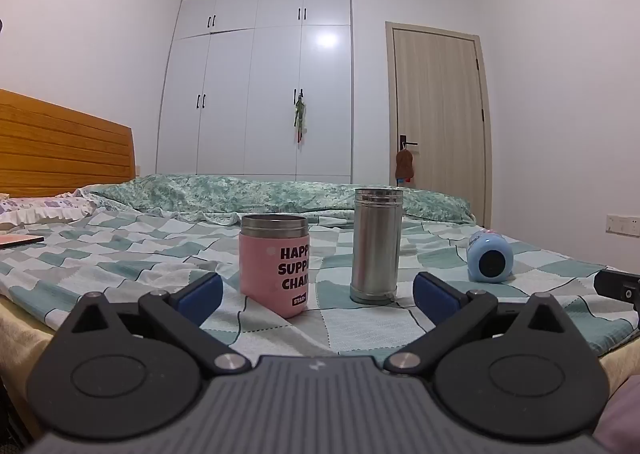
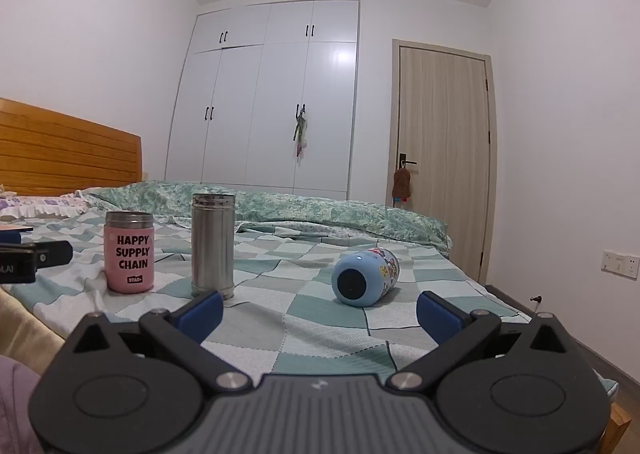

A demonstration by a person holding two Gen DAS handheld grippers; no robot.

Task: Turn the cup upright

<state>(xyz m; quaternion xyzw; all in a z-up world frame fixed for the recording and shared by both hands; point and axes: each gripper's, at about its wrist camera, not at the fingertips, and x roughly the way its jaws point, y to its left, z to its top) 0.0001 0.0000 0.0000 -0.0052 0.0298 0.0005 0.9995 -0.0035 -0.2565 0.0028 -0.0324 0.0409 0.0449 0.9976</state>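
Note:
A light blue cup (image 2: 365, 278) with cartoon stickers lies on its side on the checked bedspread, its base facing me; it also shows at the right in the left wrist view (image 1: 489, 257). A pink cup (image 1: 275, 264) lettered "HAPPY SUPPLY CHAIN" and a tall steel cup (image 1: 376, 240) stand upright. My right gripper (image 2: 319, 314) is open and empty, short of the blue cup. My left gripper (image 1: 318, 295) is open and empty, in front of the pink and steel cups.
The bed (image 1: 132, 254) has a wooden headboard (image 1: 60, 142) at the left and a rumpled green quilt (image 1: 280, 194) at the back. A white wardrobe (image 1: 260, 86) and a door (image 1: 436, 110) stand behind. The left gripper shows at the left edge of the right wrist view (image 2: 32, 258).

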